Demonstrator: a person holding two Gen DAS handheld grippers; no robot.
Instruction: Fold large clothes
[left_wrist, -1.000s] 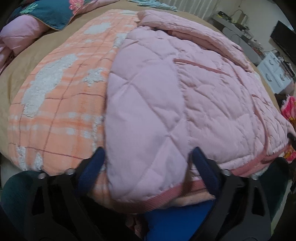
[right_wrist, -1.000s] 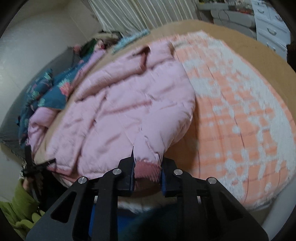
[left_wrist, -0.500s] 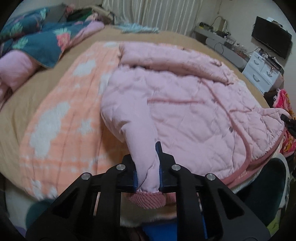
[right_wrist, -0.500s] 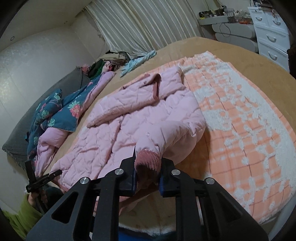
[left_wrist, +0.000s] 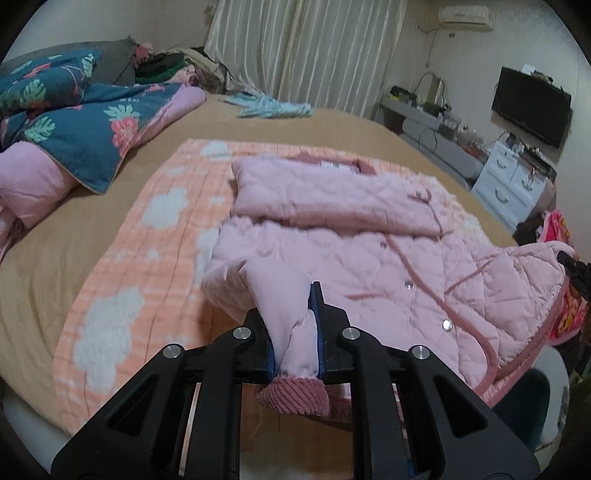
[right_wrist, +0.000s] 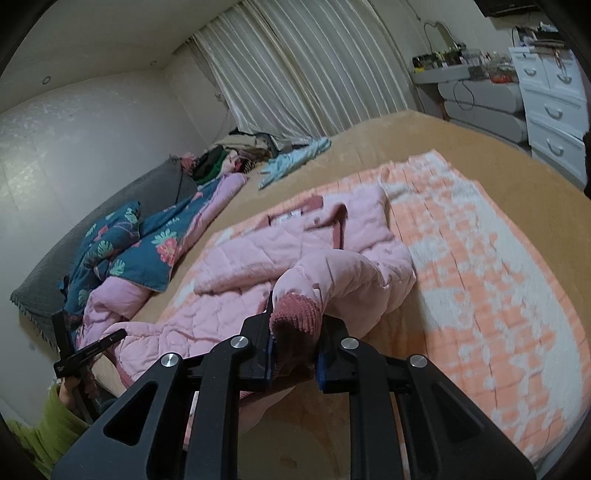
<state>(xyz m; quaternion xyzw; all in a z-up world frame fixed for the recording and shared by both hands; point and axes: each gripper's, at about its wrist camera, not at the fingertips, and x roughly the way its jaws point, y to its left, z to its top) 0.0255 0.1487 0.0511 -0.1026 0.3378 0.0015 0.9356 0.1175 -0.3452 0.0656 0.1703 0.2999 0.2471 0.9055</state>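
A pink quilted jacket (left_wrist: 369, 251) lies front-up on an orange and white checked blanket (left_wrist: 147, 266) on the bed. My left gripper (left_wrist: 293, 332) is shut on one sleeve end, just above its ribbed dark-pink cuff (left_wrist: 295, 400), and holds it lifted. My right gripper (right_wrist: 293, 339) is shut on the other sleeve's ribbed cuff (right_wrist: 295, 317), also lifted, with the jacket (right_wrist: 258, 269) stretching away from it. The other gripper (right_wrist: 88, 350) shows at the left edge of the right wrist view.
A blue floral quilt (left_wrist: 74, 125) and a pile of clothes (left_wrist: 166, 68) lie at the head of the tan bed (left_wrist: 66, 236). A light blue garment (left_wrist: 273, 107) lies at the far side. White drawers (left_wrist: 513, 181) and a TV (left_wrist: 532, 105) stand to the right.
My left gripper closed on the left sleeve end and lifted it back. Both grippers have risen and pulled away, so the sleeves now hang raised above the jacket body.
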